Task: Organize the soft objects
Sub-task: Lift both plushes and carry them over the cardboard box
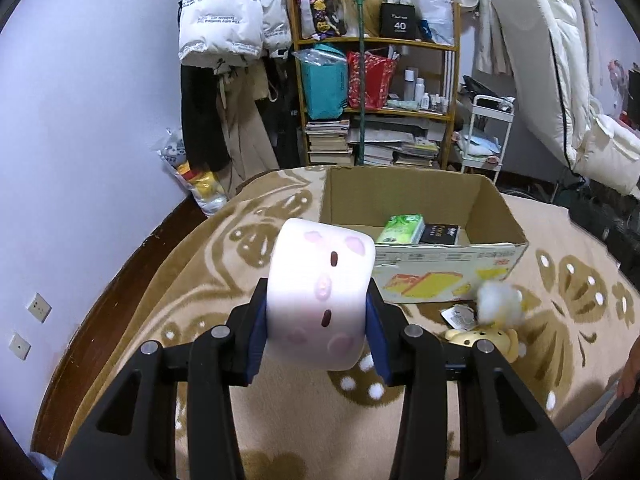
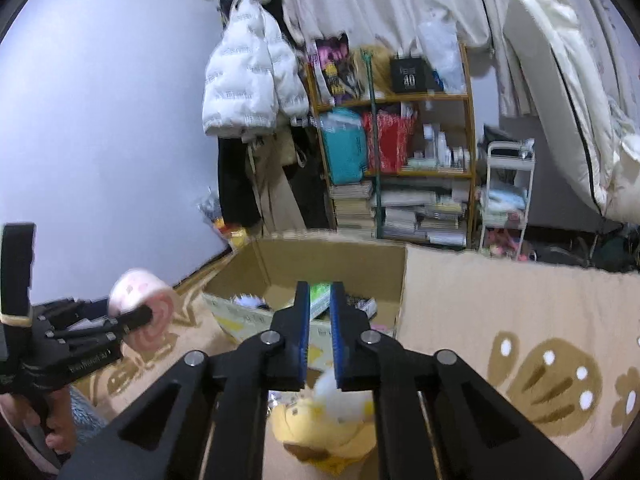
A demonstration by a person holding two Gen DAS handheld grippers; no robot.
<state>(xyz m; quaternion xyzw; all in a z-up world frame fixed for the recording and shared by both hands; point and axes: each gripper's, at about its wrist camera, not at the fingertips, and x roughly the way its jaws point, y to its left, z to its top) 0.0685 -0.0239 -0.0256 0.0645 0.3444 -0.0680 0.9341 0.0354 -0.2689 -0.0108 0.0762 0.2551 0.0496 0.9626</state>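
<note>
The cardboard box sits open on the patterned blanket, just beyond both tools. The left gripper clamps the pink roll plush only by its lower half, so it could tip out short of the box. The right gripper has its jaws nearly together on a white tuft of the yellow plush toy, a thin pinch likely to slip.

The box is open on top; part of its floor is taken by packets, the rest seemingly bare. Its near wall is fronted by a plush.

A bedroom: blanketed bed, cluttered bookshelf.
</note>
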